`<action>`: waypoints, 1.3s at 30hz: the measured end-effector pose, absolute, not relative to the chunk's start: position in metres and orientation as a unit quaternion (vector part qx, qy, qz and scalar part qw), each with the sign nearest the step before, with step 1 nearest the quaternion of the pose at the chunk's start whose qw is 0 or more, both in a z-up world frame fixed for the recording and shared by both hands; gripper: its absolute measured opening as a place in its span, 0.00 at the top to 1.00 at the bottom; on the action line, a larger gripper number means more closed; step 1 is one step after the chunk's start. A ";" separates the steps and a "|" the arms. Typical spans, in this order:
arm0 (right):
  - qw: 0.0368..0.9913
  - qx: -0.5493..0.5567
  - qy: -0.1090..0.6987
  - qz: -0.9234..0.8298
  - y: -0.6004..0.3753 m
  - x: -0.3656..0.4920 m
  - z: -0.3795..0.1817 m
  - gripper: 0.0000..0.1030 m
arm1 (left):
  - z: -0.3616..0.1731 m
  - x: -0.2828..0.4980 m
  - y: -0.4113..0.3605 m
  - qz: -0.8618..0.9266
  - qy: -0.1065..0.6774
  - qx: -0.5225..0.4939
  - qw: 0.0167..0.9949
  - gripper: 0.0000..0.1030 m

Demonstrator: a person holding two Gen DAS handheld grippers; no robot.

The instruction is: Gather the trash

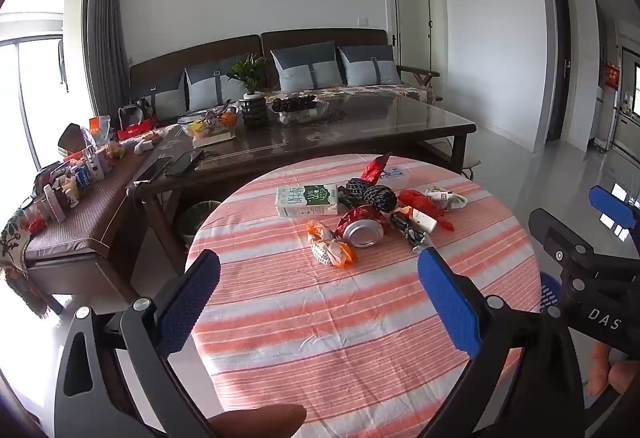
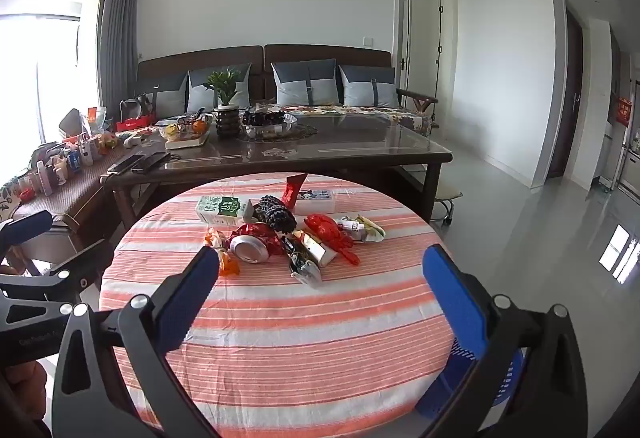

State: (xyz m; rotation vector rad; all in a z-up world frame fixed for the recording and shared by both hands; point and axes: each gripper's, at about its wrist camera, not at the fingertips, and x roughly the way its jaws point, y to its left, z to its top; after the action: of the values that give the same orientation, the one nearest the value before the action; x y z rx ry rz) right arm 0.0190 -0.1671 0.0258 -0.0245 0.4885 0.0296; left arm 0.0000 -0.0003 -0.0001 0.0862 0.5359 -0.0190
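A pile of trash lies at the far middle of a round table with a pink striped cloth point(image 1: 352, 318) point(image 2: 304, 322). It holds a green and white milk carton point(image 1: 306, 199) point(image 2: 224, 210), a crushed red can point(image 1: 362, 228) point(image 2: 252, 244), an orange wrapper point(image 1: 332, 250) point(image 2: 222, 252), black netting point(image 1: 372, 193) point(image 2: 276, 215), red plastic point(image 1: 424, 203) point(image 2: 332, 234) and a red packet point(image 1: 374, 167) point(image 2: 294, 189). My left gripper point(image 1: 320, 302) is open and empty, short of the pile. My right gripper point(image 2: 320, 298) is open and empty, also short of it, and shows at the right of the left wrist view point(image 1: 580, 230).
A blue perforated basket point(image 2: 472, 378) point(image 1: 550, 290) stands at the table's right side. A green-lined bin point(image 1: 196, 217) stands under the left edge. Behind are a dark glass-topped coffee table point(image 1: 360, 129), a cluttered bench point(image 1: 80, 205) and a sofa point(image 2: 320, 85).
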 end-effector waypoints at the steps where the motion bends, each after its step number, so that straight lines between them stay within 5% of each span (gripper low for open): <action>1: 0.970 -0.012 0.241 0.015 -0.167 0.019 0.026 0.04 | 0.000 0.000 0.000 -0.010 0.265 0.043 0.963 0.05; 39: 0.972 -0.018 0.232 0.008 -0.172 0.011 0.034 0.04 | -0.002 -0.002 -0.008 -0.011 0.268 0.038 0.963 0.05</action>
State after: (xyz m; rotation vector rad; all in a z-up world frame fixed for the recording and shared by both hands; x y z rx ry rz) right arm 0.0110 -0.1718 0.0343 -0.0362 0.4684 0.0170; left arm -0.0025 -0.0076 -0.0019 0.0765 0.5432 -0.0233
